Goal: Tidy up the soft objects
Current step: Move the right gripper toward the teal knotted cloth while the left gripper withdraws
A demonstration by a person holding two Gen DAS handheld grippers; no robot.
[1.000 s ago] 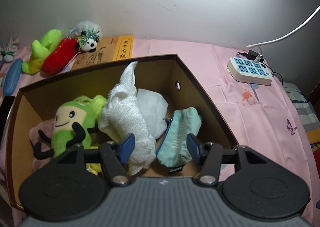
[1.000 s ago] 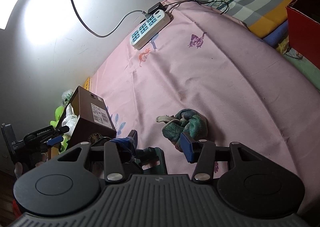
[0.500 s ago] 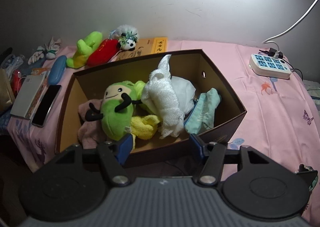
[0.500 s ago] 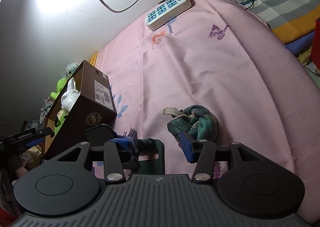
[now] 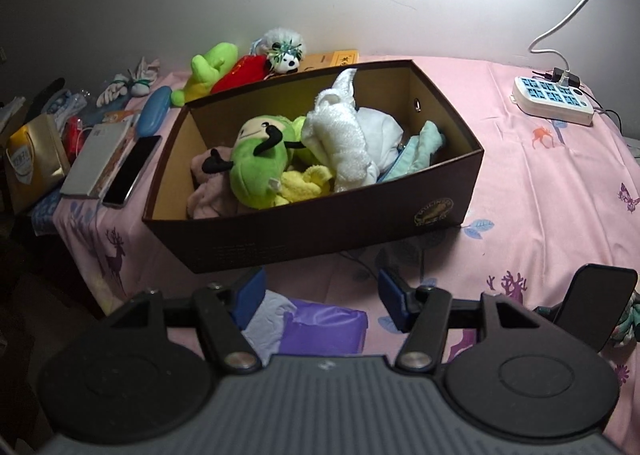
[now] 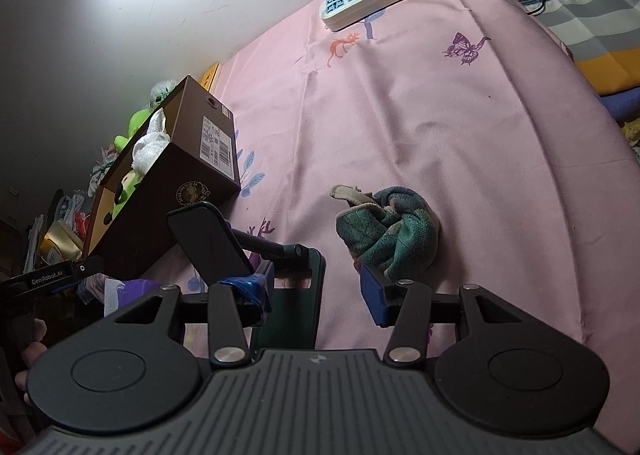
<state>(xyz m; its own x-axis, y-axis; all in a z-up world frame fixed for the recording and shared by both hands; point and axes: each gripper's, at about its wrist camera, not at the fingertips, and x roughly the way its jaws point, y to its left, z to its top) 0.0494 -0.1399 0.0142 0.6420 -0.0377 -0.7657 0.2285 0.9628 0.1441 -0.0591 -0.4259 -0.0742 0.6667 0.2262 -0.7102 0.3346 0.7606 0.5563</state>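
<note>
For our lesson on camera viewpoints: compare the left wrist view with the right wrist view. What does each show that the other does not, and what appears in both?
Only the left wrist view shows the black smartphone and the blue oval case left of the box, and the yellow towel inside it.

Only the right wrist view shows the white barcode label on the box end and the striped grey, yellow and blue blanket.

Both show the brown cardboard shoebox, the green plush toy, the fluffy white cloth and the white power strip.

Toys fill the box (image 5: 328,223); a phone (image 5: 132,171) lies left, the power strip (image 5: 554,101) right.
</note>
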